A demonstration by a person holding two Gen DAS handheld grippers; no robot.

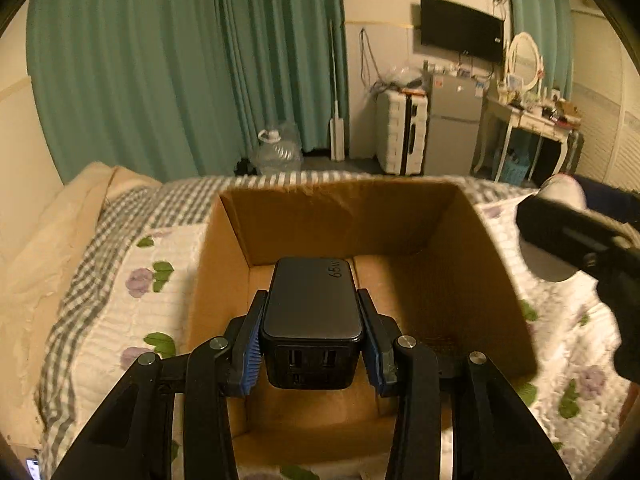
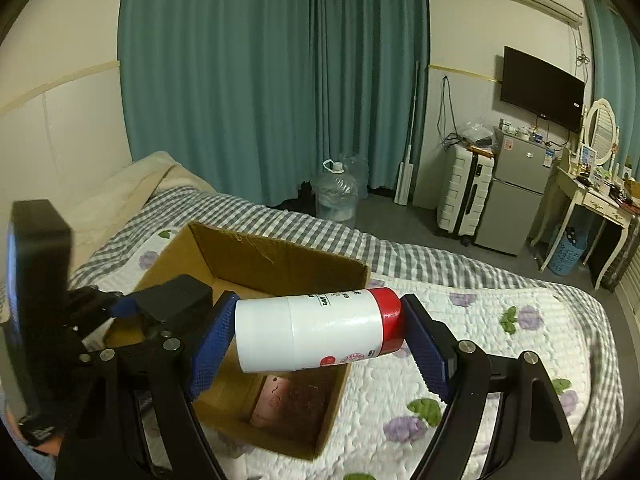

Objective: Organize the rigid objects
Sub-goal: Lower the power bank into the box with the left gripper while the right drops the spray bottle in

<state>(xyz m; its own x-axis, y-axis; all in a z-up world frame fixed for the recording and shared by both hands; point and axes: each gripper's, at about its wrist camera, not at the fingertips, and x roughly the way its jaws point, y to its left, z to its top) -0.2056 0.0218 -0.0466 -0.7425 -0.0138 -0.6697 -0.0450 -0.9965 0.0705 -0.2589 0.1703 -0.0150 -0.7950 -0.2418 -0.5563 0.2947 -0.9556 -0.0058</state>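
My left gripper (image 1: 312, 332) is shut on a black 65W charger (image 1: 312, 304) and holds it above the inside of an open cardboard box (image 1: 500, 280). My right gripper (image 2: 316, 332) is shut on a white bottle with a red cap (image 2: 320, 328), held sideways over the box's right rim (image 2: 280, 256). The left gripper with the charger (image 2: 176, 296) shows at the left of the right wrist view. The right gripper (image 1: 580, 240) with the bottle's white end (image 1: 560, 192) shows at the right edge of the left wrist view.
The box sits on a bed with a flowered quilt (image 2: 500, 340) and a checked blanket (image 2: 280, 220). A pinkish item (image 2: 280, 400) lies on the box floor. Beyond the bed are teal curtains, a water jug (image 2: 334, 196), a white suitcase, a fridge and a dressing table.
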